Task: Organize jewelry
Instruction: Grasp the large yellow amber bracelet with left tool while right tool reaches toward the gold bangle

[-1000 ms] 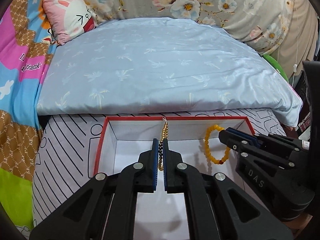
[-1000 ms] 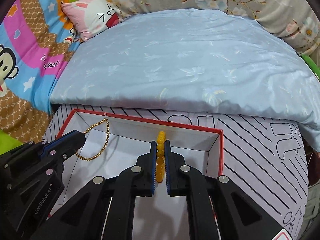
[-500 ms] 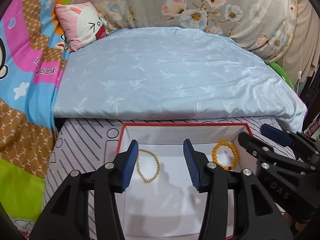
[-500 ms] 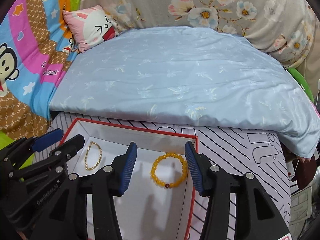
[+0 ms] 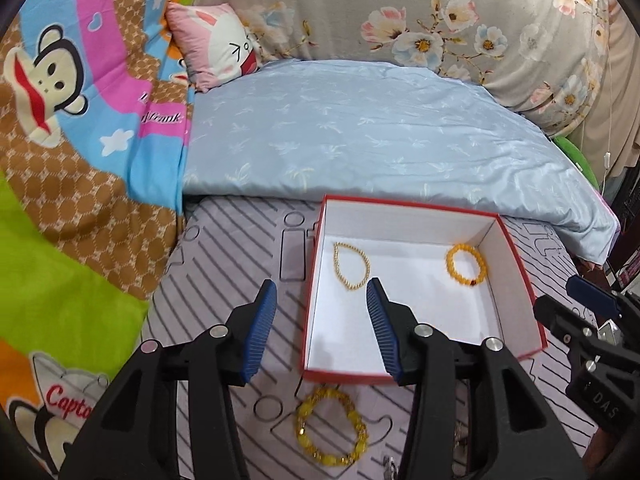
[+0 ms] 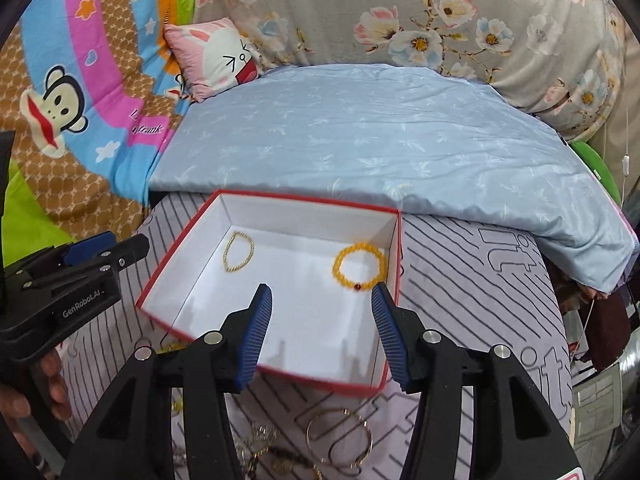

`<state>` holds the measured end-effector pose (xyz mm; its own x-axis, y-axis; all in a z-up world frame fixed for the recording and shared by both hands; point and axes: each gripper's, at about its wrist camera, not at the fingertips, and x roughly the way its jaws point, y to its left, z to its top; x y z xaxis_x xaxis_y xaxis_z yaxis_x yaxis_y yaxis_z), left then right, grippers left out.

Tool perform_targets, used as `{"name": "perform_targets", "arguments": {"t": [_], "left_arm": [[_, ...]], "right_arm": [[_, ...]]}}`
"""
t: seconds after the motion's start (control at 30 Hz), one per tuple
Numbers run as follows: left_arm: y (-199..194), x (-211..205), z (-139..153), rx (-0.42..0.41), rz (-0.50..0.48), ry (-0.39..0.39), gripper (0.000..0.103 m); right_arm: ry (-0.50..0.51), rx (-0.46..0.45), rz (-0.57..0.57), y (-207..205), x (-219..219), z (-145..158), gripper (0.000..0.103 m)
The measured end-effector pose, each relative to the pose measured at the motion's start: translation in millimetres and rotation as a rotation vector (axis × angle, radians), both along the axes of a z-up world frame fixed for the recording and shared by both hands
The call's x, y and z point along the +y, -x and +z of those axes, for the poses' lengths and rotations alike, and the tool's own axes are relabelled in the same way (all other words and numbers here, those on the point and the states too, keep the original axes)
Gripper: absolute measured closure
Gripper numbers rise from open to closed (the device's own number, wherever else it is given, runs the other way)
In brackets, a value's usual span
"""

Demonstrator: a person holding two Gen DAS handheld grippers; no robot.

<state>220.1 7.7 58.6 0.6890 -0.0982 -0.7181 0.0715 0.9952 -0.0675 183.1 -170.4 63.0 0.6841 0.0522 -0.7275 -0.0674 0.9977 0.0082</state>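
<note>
A red box with a white inside [image 5: 316, 264] [image 6: 168, 276] lies on the striped sheet. In it lie a thin gold bead chain [image 5: 351, 266] [image 6: 239, 256] at the left and a yellow bead bracelet [image 5: 466, 265] [image 6: 359, 266] at the right. My left gripper [image 5: 322, 330] is open and empty, above the box's near left corner. My right gripper [image 6: 322, 334] is open and empty, above the box's near right part. A chunky yellow bracelet [image 5: 331, 426] lies on the sheet in front of the box. A thin metal bangle [image 6: 339, 440] and tangled chains [image 6: 264, 448] lie there too.
A pale blue duvet [image 5: 360, 144] is folded just behind the box. A pink rabbit cushion [image 5: 216, 44] and a cartoon monkey blanket [image 5: 60, 80] lie at the left. A floral pillow [image 5: 480, 20] is at the back. The bed edge drops off at the right.
Both grippers opened and let the gold chain and the yellow bracelet fall into the box. Both then pulled back and up, so the jewelry in front of the box shows.
</note>
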Motion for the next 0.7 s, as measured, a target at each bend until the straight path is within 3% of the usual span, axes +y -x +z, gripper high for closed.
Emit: {"name": "perform_targets", "arguments": {"t": [0.7], "left_arm": [[67.9,-0.3,-22.9,0.066,0.004,-0.012,0.058]], "right_arm": [[-0.041,0.066,-0.023,74.4,-3.9,-24.7,0.052]]}}
